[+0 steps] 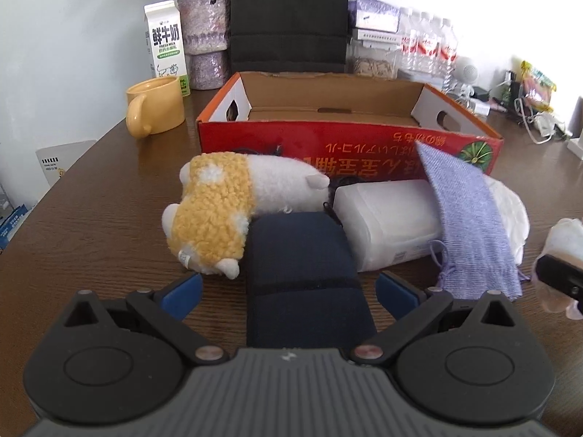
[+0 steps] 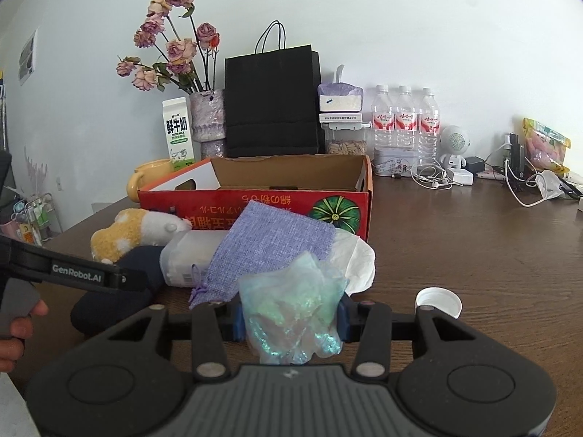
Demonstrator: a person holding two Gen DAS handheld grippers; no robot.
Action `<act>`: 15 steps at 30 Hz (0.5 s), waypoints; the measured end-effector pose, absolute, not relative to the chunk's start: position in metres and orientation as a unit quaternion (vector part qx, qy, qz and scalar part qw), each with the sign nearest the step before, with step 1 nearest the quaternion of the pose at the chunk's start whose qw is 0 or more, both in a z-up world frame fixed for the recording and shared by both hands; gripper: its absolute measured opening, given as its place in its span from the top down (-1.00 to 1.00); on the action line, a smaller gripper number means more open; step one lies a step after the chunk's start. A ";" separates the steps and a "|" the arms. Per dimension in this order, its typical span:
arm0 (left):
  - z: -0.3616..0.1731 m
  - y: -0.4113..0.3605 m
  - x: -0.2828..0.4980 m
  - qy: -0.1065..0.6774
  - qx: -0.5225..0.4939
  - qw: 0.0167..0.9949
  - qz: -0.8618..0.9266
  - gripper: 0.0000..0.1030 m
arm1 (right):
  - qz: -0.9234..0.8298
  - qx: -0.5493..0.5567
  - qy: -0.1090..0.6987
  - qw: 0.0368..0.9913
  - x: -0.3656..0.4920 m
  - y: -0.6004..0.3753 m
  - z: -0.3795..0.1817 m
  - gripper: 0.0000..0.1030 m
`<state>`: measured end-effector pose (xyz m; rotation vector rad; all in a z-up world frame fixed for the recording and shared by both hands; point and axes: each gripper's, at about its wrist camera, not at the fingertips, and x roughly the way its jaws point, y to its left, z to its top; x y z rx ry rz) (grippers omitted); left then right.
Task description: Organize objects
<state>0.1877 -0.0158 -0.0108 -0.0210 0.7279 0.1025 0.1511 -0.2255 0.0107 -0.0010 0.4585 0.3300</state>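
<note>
Right gripper [image 2: 289, 318]: clenched on iridescent bag [image 2: 291, 313], likely box-bound [image 2: 255, 196].
Left gripper [image 1: 288, 289]: spread, straddling navy pouch [image 1: 302, 276]; contact unclear.

Red cardboard box [image 1: 346, 145] stands open-topped at twelve o'clock, free inside, but the plush toy [image 1: 218, 211], navy pouch [image 1: 302, 276], white packet [image 1: 382, 218] and purple cloth bag [image 1: 470, 225] crowd its near wall. Bare wooden table [image 2: 473, 255] lies open at two o'clock; yellow mug [image 1: 155, 107] blocks at ten.
</note>
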 end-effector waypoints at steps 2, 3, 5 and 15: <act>-0.015 -0.017 0.194 0.363 -0.008 0.930 0.056 -1.00 | 0.162 0.000 0.226 0.960 0.153 -0.226 0.010 0.16; -0.017 -0.018 0.196 0.366 -0.007 0.929 0.057 -1.00 | 0.162 0.001 0.226 0.960 0.154 -0.227 0.010 0.16; -0.020 -0.019 0.200 0.371 -0.006 0.927 0.058 -1.00 | 0.161 0.001 0.226 0.961 0.156 -0.228 0.010 0.16; -0.024 -0.020 0.200 0.365 -0.014 0.930 0.046 -0.42 | 0.162 0.006 0.227 0.960 0.162 -0.228 0.009 0.16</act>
